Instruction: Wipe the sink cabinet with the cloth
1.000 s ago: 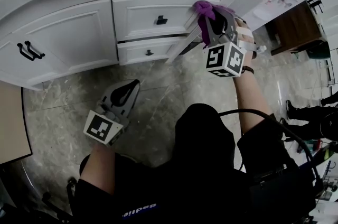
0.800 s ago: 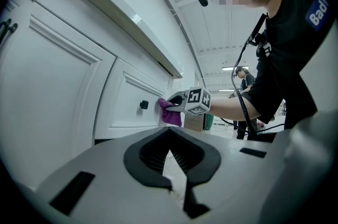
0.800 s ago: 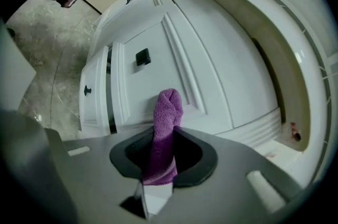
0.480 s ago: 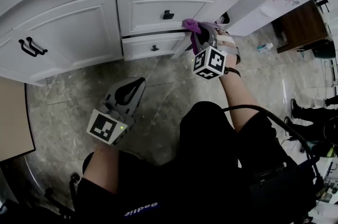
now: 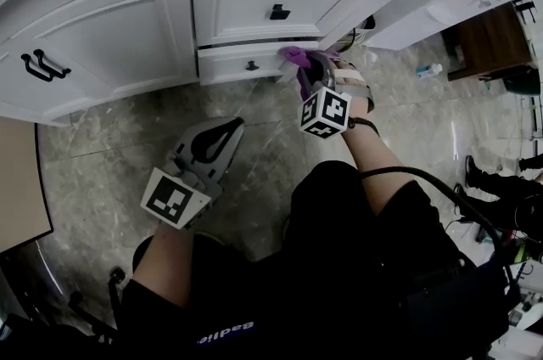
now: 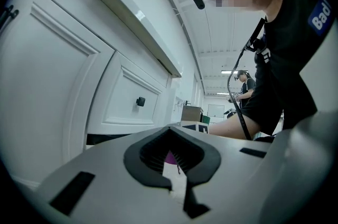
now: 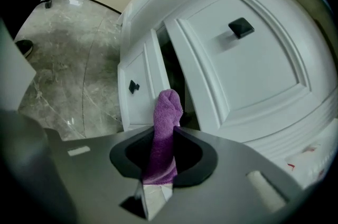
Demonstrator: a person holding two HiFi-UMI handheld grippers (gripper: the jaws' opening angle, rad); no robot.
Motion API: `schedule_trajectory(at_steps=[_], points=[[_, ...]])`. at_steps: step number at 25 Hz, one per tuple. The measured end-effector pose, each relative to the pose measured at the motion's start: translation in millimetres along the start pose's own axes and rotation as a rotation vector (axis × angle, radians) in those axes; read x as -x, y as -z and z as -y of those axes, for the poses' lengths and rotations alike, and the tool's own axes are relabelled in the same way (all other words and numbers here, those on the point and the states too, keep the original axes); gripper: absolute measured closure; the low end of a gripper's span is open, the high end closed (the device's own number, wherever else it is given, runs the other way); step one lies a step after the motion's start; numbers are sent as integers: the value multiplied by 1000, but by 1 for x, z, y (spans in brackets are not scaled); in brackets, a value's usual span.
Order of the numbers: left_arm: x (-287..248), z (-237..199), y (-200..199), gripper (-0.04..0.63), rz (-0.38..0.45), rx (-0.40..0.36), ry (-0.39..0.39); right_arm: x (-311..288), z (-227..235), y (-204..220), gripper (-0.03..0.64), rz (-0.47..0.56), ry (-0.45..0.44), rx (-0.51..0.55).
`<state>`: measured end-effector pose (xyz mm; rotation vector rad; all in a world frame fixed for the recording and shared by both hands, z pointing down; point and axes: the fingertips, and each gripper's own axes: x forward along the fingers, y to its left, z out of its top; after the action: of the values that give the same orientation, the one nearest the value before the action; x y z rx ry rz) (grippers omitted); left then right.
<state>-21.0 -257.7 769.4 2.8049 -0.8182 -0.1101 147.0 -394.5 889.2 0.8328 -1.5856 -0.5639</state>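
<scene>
Black short-sleeved shirt [image 5: 339,256], white lettering [image 5: 225,334]; grey left gripper [image 5: 227,127] and right gripper [image 5: 305,71]; black-and-white marker cubes [image 5: 176,199].

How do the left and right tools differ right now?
The right tool is shut on the purple cloth; the left tool is shut with nothing in it.
The right tool is raised to the cabinet by the lower drawer; the left tool hangs over the floor, clear of the cabinet.
Shared: both point toward the cabinet.
</scene>
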Motion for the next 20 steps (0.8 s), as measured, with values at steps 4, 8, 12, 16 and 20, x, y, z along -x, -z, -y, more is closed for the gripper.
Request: schedule_trajectory(at_steps=[4, 8, 12, 16, 20], points=[[-3, 12, -19, 604, 37, 58, 4, 16, -36, -7, 543, 9, -98, 7], [10, 19, -19, 604, 36, 124, -75, 48, -47, -26, 543, 43, -173, -31], [45, 24, -48, 604, 39, 182, -253, 115, -22, -57, 543, 104, -224, -68], [74, 60, -114, 604, -60, 183, -282, 182, 21, -82, 543, 116, -269, -78], [90, 98, -190, 604, -115, 176, -293, 257, 68, -100, 543, 144, -310, -103]])
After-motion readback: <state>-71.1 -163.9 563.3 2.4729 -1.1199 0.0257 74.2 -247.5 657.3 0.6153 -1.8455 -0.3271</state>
